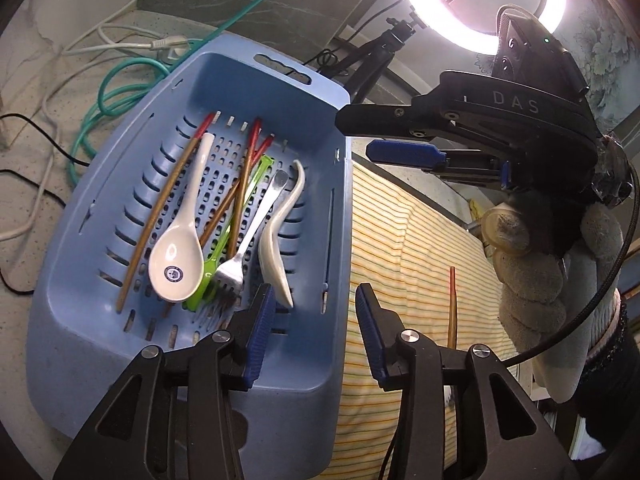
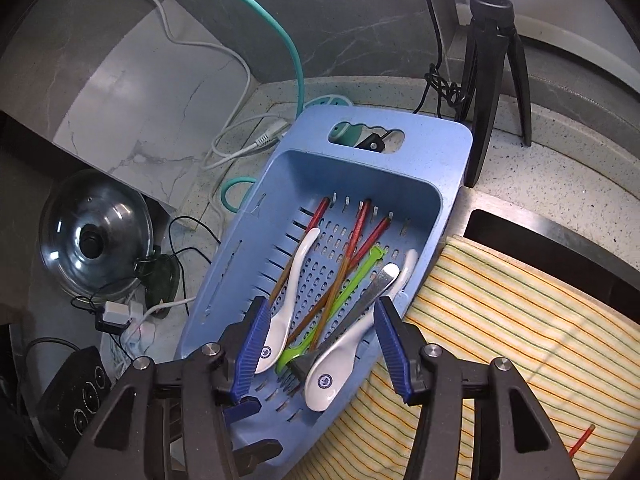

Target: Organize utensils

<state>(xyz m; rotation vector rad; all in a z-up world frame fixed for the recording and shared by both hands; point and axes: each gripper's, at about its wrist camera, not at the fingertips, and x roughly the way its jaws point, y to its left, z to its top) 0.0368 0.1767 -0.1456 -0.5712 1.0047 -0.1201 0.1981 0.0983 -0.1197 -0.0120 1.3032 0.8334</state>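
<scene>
Blue basket [image 1: 120, 240] on desk [image 2: 560, 168], beside striped cloth [image 1: 400, 220]. In basket: two white spoons [image 1: 176, 260], fork [image 1: 240, 256], green utensil [image 1: 208, 280], three red-tipped chopsticks [image 1: 160, 216]. One chopstick [image 1: 452, 308] alone on cloth, at 3 o'clock from basket. Left gripper [image 1: 316, 304] part open, empty, over basket's right wall. Right gripper [image 2: 320, 320] part open, empty, above spoons.
</scene>
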